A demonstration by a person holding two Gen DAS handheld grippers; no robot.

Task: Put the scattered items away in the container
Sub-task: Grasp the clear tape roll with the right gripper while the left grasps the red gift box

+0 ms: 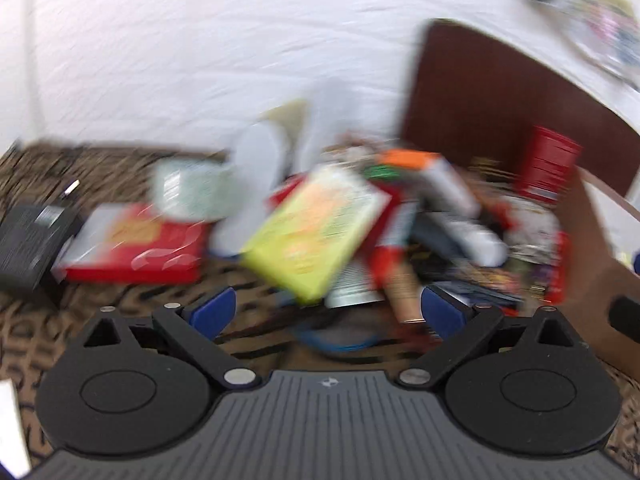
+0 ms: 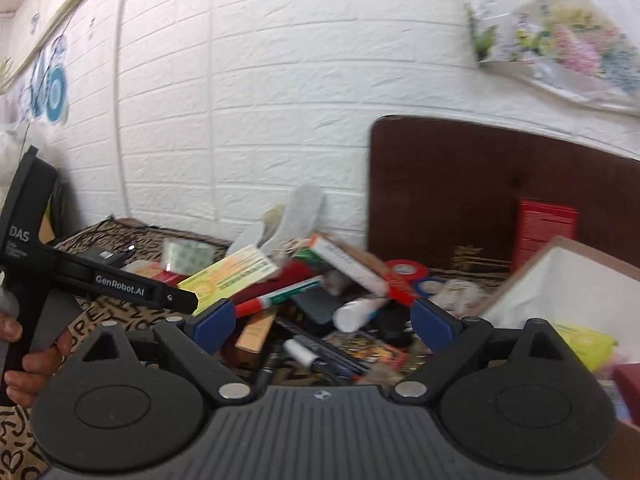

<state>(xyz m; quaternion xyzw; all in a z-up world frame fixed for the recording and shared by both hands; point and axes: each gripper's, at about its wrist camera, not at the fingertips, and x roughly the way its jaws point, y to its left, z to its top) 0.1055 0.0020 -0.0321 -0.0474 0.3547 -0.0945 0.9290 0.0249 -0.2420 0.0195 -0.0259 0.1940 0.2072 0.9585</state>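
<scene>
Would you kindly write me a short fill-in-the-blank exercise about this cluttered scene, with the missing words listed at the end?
1. The pads on both tongs are coloured ____.
2. The left tongs and right tongs both stand ____, gripping nothing.
3. The yellow-green box leans on the pile to the ____ of the flat red box.
4. The wall behind the pile has a white ____ pattern.

Missing words: blue; open; right; brick

Blurred yellow-green box (image 1: 316,236) beyond the wide-apart left gripper (image 1: 328,314) fingers.
</scene>
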